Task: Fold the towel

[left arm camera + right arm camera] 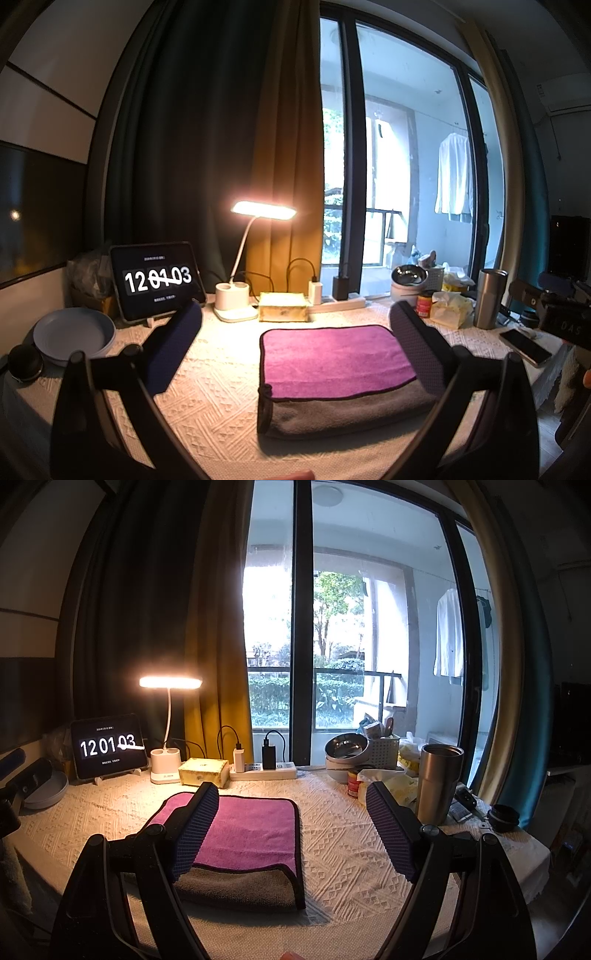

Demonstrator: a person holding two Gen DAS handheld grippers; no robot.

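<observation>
both claws (295,317) (293,801) agape above folded towel (332,369) (243,845), fold edge nearest

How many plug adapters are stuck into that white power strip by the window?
2. A white charger sits at the power strip's left end, and a black one stands just to its right, each with a cable. Others may be hidden behind the box.

Lit desk lamp (263,211) beside a tablet clock (157,280) reading 12 01 03. Grey plate (74,334) far left; steel tumbler (439,782), red can (354,783), tissues (451,308), phone (524,346) right. Power strip (264,771) along the window.
</observation>
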